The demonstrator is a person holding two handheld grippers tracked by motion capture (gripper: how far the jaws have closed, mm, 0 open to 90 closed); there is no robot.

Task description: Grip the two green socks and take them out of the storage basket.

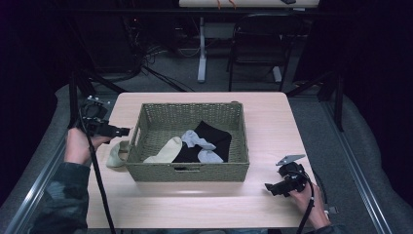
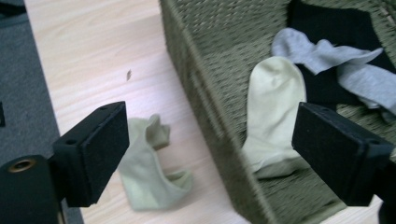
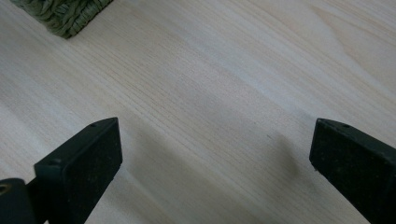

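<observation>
Beside the basket (image 1: 146,171) on the table (image 1: 204,200), a pale sock (image 2: 147,175) lies under the left gripper (image 2: 210,140), fingers open; right gripper (image 1: 267,187) fingers open, empty.

Basket (image 2: 219,107) blurred, cut by edge

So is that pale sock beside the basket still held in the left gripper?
No. The pale sock lies loose on the table beside the basket, and the left gripper stands open above it.
</observation>
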